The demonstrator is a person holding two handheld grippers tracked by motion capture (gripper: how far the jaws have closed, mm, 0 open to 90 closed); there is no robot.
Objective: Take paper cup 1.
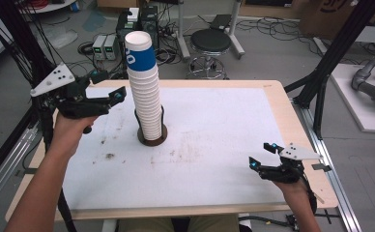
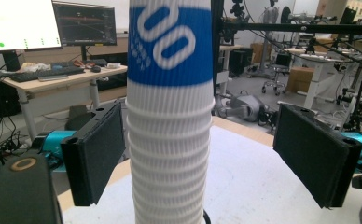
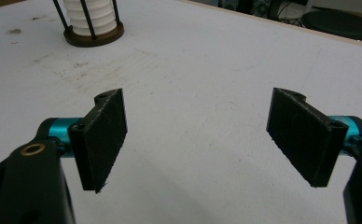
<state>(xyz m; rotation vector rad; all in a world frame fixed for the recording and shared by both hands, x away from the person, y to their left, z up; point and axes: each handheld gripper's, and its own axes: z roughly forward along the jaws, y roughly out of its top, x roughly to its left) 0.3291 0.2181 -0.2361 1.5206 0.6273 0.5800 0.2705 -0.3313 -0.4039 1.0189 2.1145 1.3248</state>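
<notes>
A tall stack of white ribbed paper cups (image 1: 144,101), whose top cup (image 1: 139,50) has a blue band, stands in a holder with a round brown base (image 1: 152,139) and thin black rods. My left gripper (image 1: 110,86) is raised at the stack's left, level with its upper half and open. In the left gripper view the stack (image 2: 170,140) rises between the two wide-apart pads (image 2: 97,154), and neither pad touches it. My right gripper (image 1: 262,155) rests low near the table's front right corner, open and holding nothing (image 3: 200,135). The holder's base (image 3: 94,35) lies far ahead of it.
The white mat (image 1: 214,125) covers a wooden table (image 1: 277,89), with smudges near the holder. A black stool (image 1: 210,42) and electronic boxes (image 1: 106,46) stand on the floor beyond. Black frame posts (image 1: 330,53) flank the table. A desk with monitors (image 2: 83,23) is behind the stack.
</notes>
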